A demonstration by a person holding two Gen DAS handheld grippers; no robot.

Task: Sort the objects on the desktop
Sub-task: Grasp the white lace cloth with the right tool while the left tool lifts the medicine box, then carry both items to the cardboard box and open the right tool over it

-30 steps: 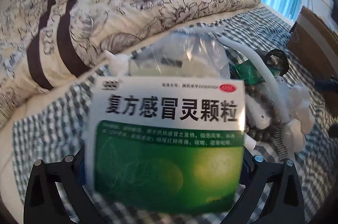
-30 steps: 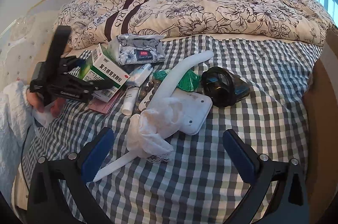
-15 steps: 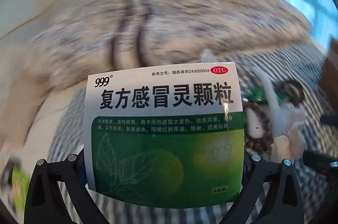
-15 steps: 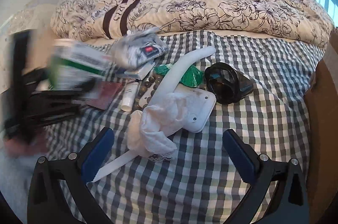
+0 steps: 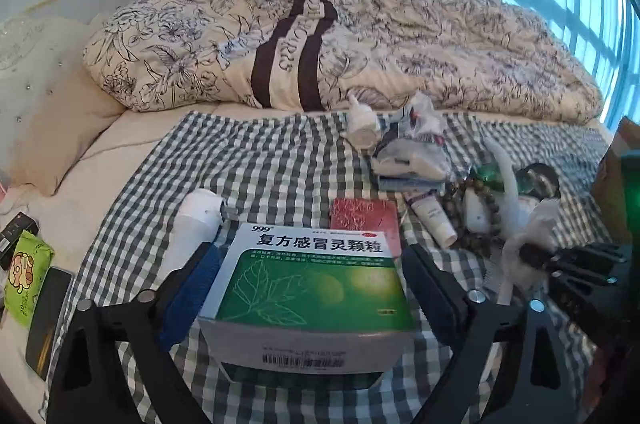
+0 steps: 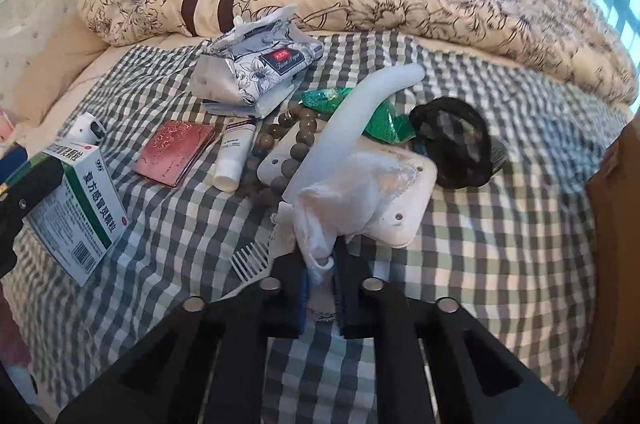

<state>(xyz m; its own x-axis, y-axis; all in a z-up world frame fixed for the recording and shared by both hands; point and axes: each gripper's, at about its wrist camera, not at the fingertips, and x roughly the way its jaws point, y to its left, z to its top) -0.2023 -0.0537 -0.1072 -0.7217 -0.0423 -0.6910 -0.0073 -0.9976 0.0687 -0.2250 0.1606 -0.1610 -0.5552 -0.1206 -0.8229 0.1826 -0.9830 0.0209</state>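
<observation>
Two tongs: left tongs closing around the medicine box, right tongs clenched on white cloth.

Open checked cloth right of white plastic case; crowded left by bead string, pink wallet.

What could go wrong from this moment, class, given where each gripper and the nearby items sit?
1. The right gripper is shut on the white lace cloth, which drapes over the white case and curved white piece; lifting may drag or topple them.
2. The left gripper is closing with the medicine box between its jaws; the box looks tilted and could slip.
3. The bead bracelet may snag.
</observation>
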